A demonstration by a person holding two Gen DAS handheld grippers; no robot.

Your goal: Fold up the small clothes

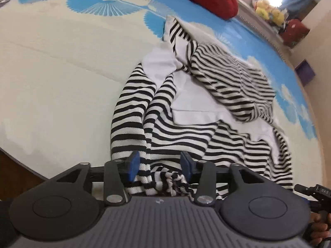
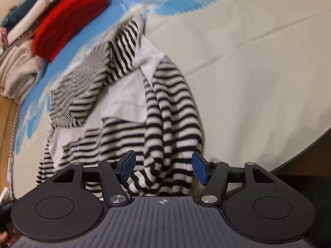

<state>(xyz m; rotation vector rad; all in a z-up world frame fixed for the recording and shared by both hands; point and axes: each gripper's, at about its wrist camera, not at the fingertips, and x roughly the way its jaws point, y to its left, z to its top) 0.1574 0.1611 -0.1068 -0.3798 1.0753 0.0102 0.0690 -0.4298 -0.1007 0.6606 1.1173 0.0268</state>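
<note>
A black-and-white striped garment point(image 1: 206, 107) lies crumpled on a bed cover point(image 1: 62, 82) that is cream with blue fan shapes. Its white inner side shows in some places, and the part far from the cameras is folded over itself. Two striped sleeves or legs run side by side toward the grippers.

The left gripper point(image 1: 160, 166) is low over the near edge of the garment. Its jaws stand apart, and bunched striped cloth lies between the blue pads point(image 1: 134, 165), but the pads do not press on it.

The right gripper point(image 2: 163, 168) is over the same near edge. Its jaws are also wide, with the striped cloth hanging loose between them.

A red cloth item point(image 2: 68, 18) lies beyond the garment, beside a pile of folded clothes point(image 2: 18, 62).
</note>
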